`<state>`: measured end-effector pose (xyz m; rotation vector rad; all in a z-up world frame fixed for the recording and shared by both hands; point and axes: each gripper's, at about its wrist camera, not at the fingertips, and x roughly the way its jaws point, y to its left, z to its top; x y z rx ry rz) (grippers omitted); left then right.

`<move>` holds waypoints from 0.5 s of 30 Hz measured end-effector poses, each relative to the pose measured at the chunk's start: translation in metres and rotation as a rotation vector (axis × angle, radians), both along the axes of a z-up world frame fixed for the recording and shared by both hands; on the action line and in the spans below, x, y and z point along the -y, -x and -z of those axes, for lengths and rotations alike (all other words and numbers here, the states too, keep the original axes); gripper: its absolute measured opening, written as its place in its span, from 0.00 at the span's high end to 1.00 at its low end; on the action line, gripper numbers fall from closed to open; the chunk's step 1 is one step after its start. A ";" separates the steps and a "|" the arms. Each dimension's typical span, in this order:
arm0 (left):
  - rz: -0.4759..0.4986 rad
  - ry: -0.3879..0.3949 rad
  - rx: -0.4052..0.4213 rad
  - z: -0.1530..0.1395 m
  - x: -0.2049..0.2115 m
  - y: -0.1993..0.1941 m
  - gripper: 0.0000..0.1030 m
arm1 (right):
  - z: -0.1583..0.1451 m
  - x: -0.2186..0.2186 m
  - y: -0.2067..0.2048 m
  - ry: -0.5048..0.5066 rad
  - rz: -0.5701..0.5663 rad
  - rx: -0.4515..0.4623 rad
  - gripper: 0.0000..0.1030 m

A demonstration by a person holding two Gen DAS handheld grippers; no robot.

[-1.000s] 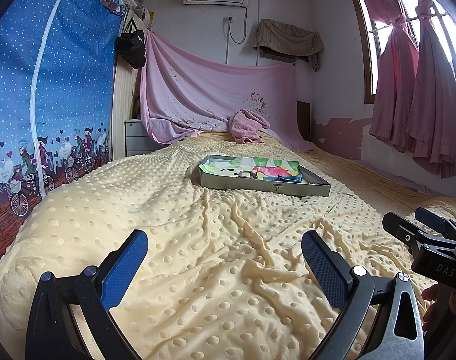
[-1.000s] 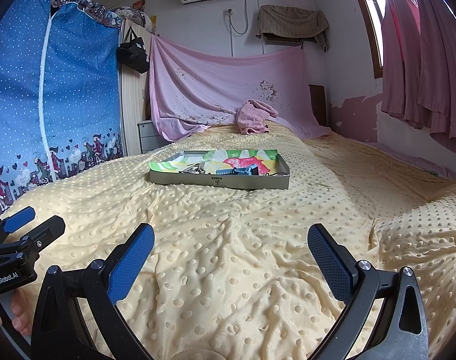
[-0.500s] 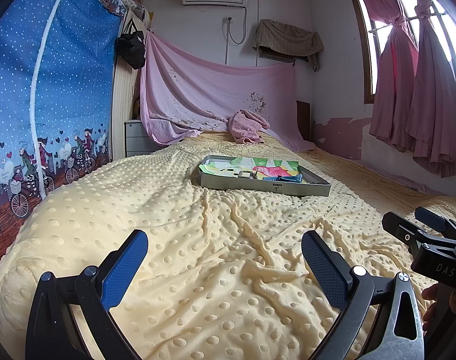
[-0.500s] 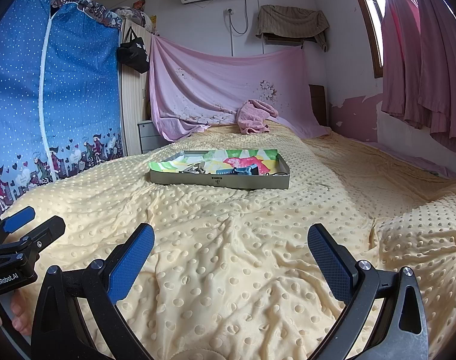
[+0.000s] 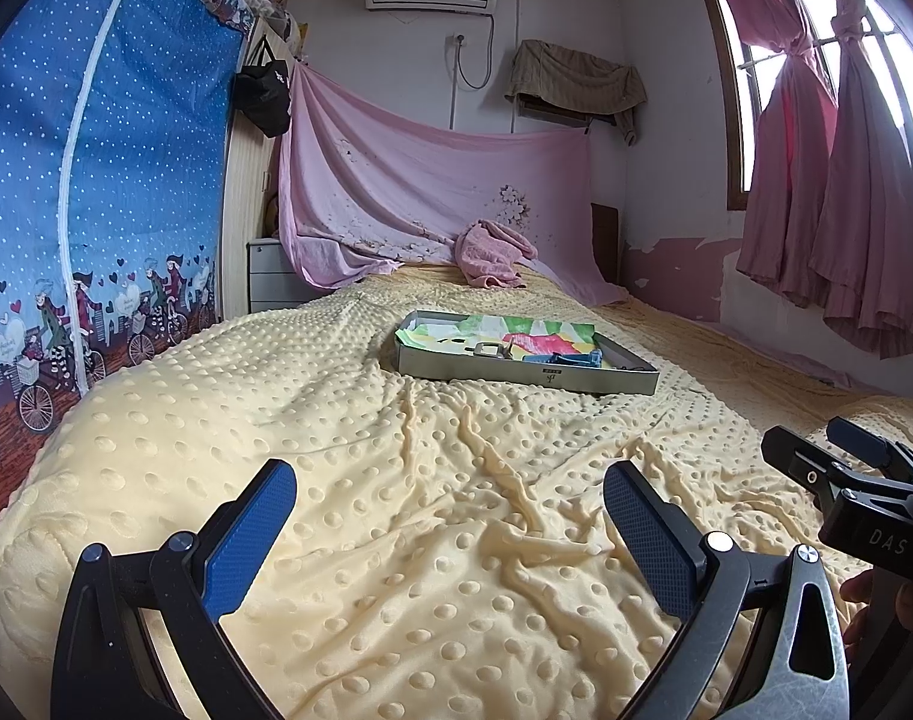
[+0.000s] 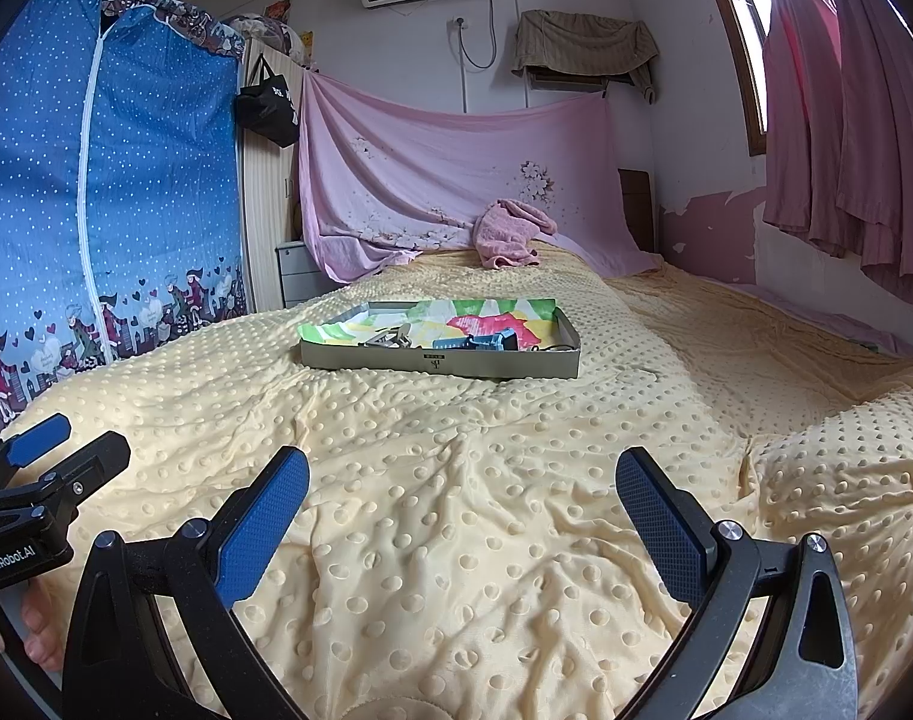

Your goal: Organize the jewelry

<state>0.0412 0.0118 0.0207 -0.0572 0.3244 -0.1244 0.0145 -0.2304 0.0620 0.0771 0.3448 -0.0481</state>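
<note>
Nothing shifted since a second ago: same poses, same layout. Left tool [image 5: 447, 504] spread wide, blue pads [image 5: 249, 534] empty, hovering over the pale yellow dotted blanket [image 5: 396, 450] on the bed. Right tool [image 6: 462, 498] likewise spread wide, gripping nothing, held just beside the left one. Farther up the bed, well apart from both tools, shallow grey cardboard tray [image 6: 438, 363] lined with colourful paper, resting on the blanket; inside it small metal jewelry pieces [image 6: 396, 336] and a blue clip-like item [image 6: 486, 341], too small to tell apart. Beyond the tray, crumpled pink towel [image 6: 510, 231]. Open blanket between tools and tray, unobstructed. At the right, pink curtains [image 5: 828, 180].
</note>
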 end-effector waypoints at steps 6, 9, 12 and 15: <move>-0.001 -0.006 0.002 -0.002 0.001 0.000 0.00 | 0.000 0.000 0.000 0.000 0.000 0.001 0.02; 0.000 -0.002 -0.001 -0.003 0.001 -0.001 0.00 | 0.000 0.000 0.000 0.000 0.000 0.001 0.02; -0.002 -0.007 -0.004 -0.003 0.002 -0.001 0.00 | 0.000 0.000 0.000 0.000 0.000 0.000 0.02; 0.001 -0.013 -0.008 -0.001 0.002 -0.002 0.00 | 0.000 0.000 0.000 0.000 0.000 0.001 0.02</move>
